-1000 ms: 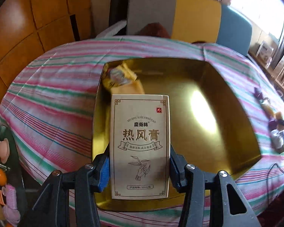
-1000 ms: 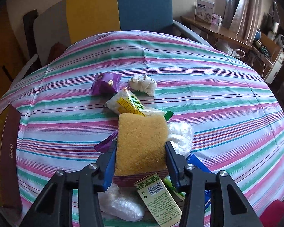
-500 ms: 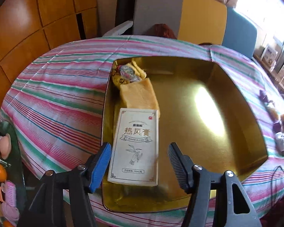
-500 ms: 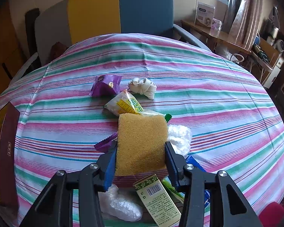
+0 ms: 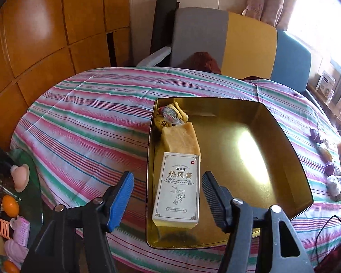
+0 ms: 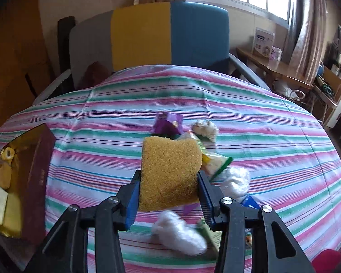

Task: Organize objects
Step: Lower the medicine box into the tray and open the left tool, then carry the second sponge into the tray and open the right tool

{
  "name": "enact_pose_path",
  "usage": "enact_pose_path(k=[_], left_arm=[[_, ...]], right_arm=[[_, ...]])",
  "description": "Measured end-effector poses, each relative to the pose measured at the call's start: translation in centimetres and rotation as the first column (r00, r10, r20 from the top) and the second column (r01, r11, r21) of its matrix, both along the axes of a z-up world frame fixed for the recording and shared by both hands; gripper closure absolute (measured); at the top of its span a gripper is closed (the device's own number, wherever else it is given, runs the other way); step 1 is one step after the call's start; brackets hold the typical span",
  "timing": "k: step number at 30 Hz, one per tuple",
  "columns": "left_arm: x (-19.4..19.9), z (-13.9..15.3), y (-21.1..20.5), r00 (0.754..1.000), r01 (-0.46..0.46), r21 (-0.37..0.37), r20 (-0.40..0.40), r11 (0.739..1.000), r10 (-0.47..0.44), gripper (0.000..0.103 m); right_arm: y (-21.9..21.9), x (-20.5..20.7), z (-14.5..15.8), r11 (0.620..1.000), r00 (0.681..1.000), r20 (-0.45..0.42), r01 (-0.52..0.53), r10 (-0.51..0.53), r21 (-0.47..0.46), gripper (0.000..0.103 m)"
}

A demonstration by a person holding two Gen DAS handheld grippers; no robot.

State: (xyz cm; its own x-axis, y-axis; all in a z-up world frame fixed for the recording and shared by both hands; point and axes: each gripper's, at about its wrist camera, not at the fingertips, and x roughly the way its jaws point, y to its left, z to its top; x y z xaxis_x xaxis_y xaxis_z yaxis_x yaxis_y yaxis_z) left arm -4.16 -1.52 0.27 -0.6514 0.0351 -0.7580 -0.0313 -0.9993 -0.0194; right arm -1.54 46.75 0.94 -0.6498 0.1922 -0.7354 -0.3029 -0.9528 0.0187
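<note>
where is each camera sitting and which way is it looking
Left wrist: on the open left gripper, looking down at the white box in the gold tray.
Right wrist: on the right gripper, holding a yellow sponge above snack packets.
Shared: gold tray, striped tablecloth, chair.

In the left wrist view a tray [image 5: 284, 141] sits on the table [image 5: 91, 118] at centre right. Inside it, along its left wall, a box [image 5: 177, 188] lies nearest the lower edge, a sponge block [image 5: 181, 141] touching it above, and a wrapped snack [image 5: 170, 113] in the upper left corner. Small packets [image 5: 329, 163] lie right of the tray.
</note>
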Motion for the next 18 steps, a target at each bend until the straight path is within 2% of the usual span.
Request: enact_pose_path(k=[3,7,13,18], left_arm=[[0.1,-0.2,-0.3,1.000,-0.003,0.008,0.000,1.000,0.003,0.040],[0.2,-0.6,-0.6,1.000,-0.008,0.017,0.005,1.000,0.008,0.040],[0.3,-1.0,-1.6,0.999,-0.032,0.034,0.013,0.999,0.032,0.040],[0.4,-1.2,-3.5,0.997,-0.077,0.049,0.016,0.996,0.076,0.040]], right_arm=[[-4.5,-0.4,1.2,0.994,0.993,-0.021,-0.113,0.112,-0.016,0.056],[-12.0,-0.7,2.6,0.955,0.954,-0.041,-0.297,0.296,-0.024,0.056],[-22.9,-1.4,2.0,0.847,0.848,-0.016,-0.530,0.530,-0.048,0.056],[-29.2,-3.0,-1.4,0.779,0.777,0.070,-0.618,0.626,-0.104,0.055]])
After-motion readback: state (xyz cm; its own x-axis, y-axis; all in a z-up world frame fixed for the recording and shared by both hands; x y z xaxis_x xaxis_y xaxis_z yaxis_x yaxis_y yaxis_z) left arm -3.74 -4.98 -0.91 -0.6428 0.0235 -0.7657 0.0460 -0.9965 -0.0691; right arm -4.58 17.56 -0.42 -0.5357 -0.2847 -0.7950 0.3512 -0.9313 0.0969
